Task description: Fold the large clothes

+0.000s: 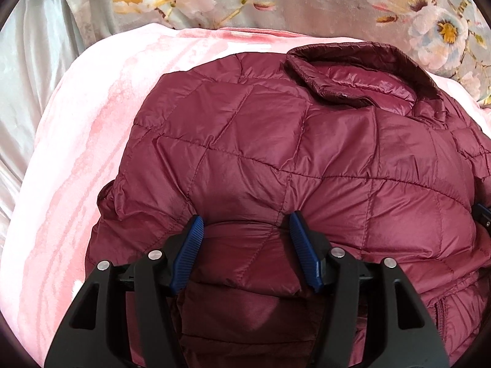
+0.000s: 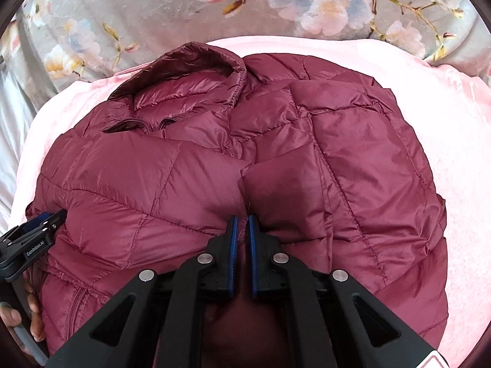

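While glossy and quilted, puffy maroon jacket [image 1: 276, 153] covers plush pink blanket [image 1: 92, 122].

Left tool [image 1: 245, 227]: jaws spread wide, 2 blue pads [image 1: 190, 245] angled outward, tips pressed down onto fabric. Right tool [image 2: 242, 230]: jaws nearly closed, narrow gap between pads, tips at a fabric fold. Left hand [image 2: 33, 316] visible gripping its handle.
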Tool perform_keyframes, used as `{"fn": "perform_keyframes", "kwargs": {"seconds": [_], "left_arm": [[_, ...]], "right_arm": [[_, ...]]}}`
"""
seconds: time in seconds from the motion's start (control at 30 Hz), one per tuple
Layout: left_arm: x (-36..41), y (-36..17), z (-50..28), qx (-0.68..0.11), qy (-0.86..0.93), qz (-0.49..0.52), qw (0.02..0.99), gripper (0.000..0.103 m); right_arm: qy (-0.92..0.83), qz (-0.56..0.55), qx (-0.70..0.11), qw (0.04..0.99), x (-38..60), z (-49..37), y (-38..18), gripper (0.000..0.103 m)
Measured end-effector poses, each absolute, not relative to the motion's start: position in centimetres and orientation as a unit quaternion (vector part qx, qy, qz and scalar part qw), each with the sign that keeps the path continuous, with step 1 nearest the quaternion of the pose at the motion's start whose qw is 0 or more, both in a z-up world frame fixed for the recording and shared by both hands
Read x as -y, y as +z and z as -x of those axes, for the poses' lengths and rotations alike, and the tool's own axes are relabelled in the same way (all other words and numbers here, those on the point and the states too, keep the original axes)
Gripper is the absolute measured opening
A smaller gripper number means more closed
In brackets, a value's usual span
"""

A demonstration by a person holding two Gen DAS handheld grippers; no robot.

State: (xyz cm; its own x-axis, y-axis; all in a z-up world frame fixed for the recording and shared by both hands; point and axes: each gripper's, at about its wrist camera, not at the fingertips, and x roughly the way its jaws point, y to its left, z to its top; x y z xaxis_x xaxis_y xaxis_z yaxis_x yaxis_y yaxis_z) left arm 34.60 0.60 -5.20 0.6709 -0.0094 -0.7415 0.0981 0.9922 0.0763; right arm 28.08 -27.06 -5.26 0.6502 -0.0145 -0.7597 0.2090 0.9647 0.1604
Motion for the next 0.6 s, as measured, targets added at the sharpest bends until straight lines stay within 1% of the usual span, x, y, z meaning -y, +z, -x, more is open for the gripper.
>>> {"fn": "perform_keyframes", "kwargs": {"seconds": [0.37, 0.47, 0.5, 0.53, 0.57, 0.6], "left_arm": [[-0.3, -5.3, -34.7, -0.399, -0.023, -0.065, 0.914, 0.058], [-0.8, -4.9, -34.6, -0.4, -0.03, -0.053, 0.914, 0.061], [-1.4, -4.6, -34.8, -0.408, -0.043, -0.04, 0.911, 0.063], [-1.7, -4.3, -34.9, -0.415, -0.053, -0.031, 0.908, 0.063], [-2.4, -3.5, -35.2, -0.422, -0.07, -0.011, 0.904, 0.063], [-3.0, -2.4, -35.5, -0.422, -0.087, 0.011, 0.902, 0.063]], "right_arm": [[-0.063, -0.114, -0.412, 0.902, 27.0, -28.0, -5.3, 0.004], [-0.053, -0.127, -0.413, 0.9, 27.4, -28.0, -5.0, 0.007], [-0.044, -0.138, -0.416, 0.898, 27.7, -28.0, -4.6, 0.01], [-0.035, -0.145, -0.414, 0.898, 27.8, -27.9, -4.1, 0.02], [-0.023, -0.151, -0.404, 0.902, 27.9, -27.9, -3.2, 0.036], [-0.017, -0.152, -0.385, 0.91, 28.1, -27.9, -2.1, 0.044]]}}
